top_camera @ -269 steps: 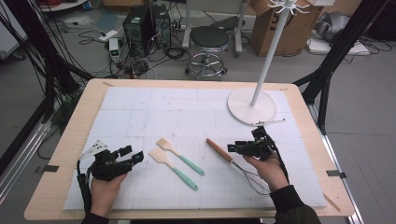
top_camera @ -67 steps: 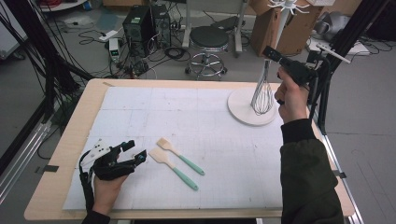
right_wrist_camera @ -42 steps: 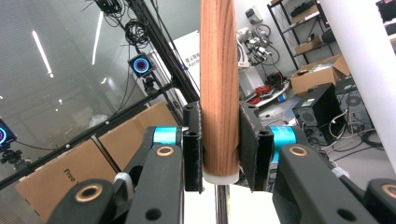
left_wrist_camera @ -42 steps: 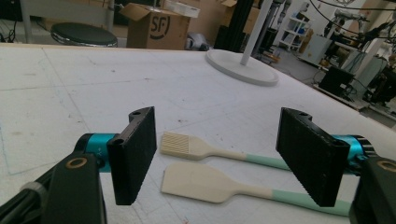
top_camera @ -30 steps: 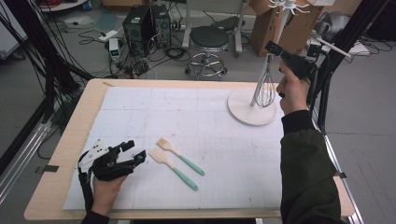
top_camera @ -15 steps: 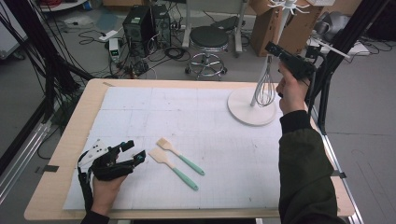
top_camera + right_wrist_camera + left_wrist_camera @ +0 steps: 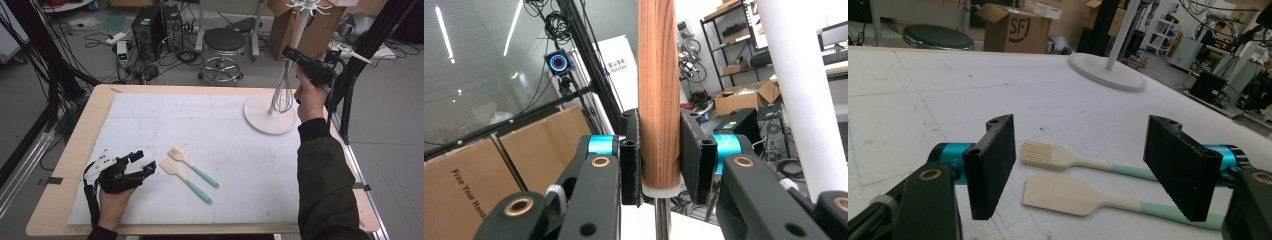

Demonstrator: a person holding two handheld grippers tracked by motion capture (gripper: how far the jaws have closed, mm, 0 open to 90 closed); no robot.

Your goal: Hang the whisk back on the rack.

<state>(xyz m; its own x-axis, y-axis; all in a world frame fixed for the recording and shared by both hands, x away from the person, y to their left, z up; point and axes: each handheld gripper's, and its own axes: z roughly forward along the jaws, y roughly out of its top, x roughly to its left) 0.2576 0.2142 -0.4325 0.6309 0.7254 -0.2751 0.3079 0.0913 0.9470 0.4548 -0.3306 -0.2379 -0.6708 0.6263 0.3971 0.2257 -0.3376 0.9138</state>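
My right gripper (image 7: 291, 54) is raised at the far right of the table, beside the white stand's pole (image 7: 301, 30). It is shut on the wooden handle (image 7: 659, 100) of a whisk, whose wire loops (image 7: 282, 99) hang down over the stand's round base (image 7: 270, 117). My left gripper (image 7: 144, 161) rests low at the near left, open, with nothing between its pads (image 7: 993, 165). Just beyond it lie two cream spatulas with mint handles, a slotted one (image 7: 1048, 155) and a solid one (image 7: 1068, 192); in the high view they are the slotted (image 7: 192, 167) and the solid (image 7: 185, 181).
A white gridded mat (image 7: 200, 125) covers the wooden table (image 7: 65, 165). The stand's hooks (image 7: 307, 6) spread at the top of the pole. A stool (image 7: 223, 42), a computer case (image 7: 150, 25) and cardboard boxes stand on the floor behind the table.
Since the earliest frame the right gripper has taken the whisk off the mat and lifted it up beside the stand. Over the last second nothing has visibly moved.
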